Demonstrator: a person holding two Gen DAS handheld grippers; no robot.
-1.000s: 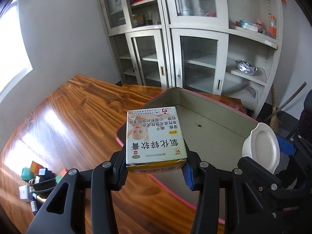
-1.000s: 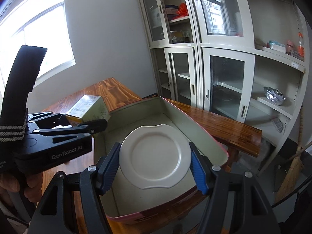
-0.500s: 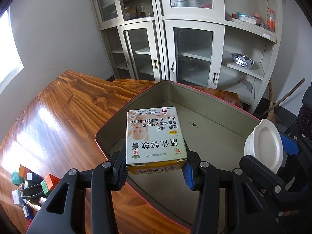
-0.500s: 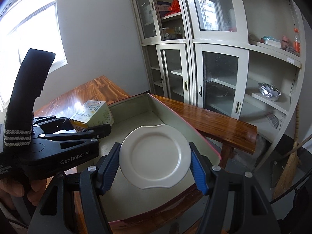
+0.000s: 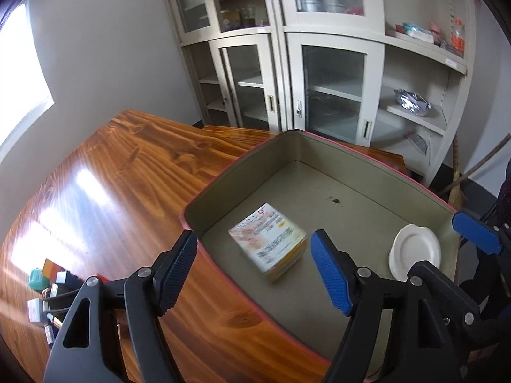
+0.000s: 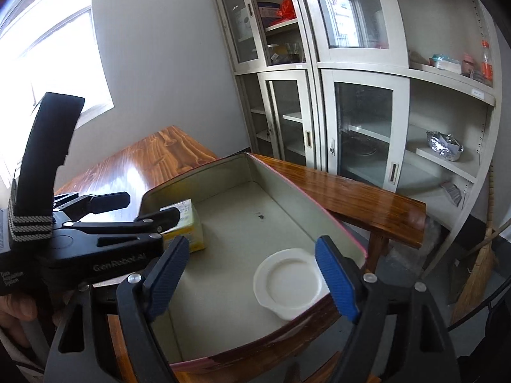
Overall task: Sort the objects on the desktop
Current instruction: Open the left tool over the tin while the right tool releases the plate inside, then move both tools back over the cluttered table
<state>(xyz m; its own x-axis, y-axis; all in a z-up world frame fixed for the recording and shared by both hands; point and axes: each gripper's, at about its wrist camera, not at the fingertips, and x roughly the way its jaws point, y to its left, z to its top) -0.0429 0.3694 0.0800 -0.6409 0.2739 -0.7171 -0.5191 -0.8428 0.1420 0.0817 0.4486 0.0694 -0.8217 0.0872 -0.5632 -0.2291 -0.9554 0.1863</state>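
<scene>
Jaws on my left gripper (image 5: 254, 263) stand wide apart with nothing between them, hanging over the near-left edge of the tin box (image 5: 204, 201). Below and just ahead of the blue pads, the medicine carton (image 5: 268, 244) lies on the box floor near the left wall, printed face up; it reads blurred in the left wrist view, so I cannot make out its lettering. From the right wrist view the same carton (image 6: 188, 226) shows as a pale yellow block partly hidden behind the left gripper's black frame (image 6: 105, 242).

My right gripper (image 6: 252, 274) is spread apart too, holding nothing. The white plate (image 6: 289, 285) lies on the box floor between and beyond its fingertips, close to the near-right wall, clear of both pads as far as I can tell. In the left wrist view that plate (image 5: 415, 252) sits in the right end of the box, well apart from the carton, with one blue pad of the right gripper just above it.

The box is beige inside with a pink rim and rests on the wooden table (image 5: 121, 166), its right end near the table edge. A small dark speck (image 5: 335, 200) marks the floor of the box. At the far left of the table I see a cluster of small objects (image 5: 48, 287), too small to identify. Cream cabinets (image 5: 332, 73) with glass doors stand behind.
</scene>
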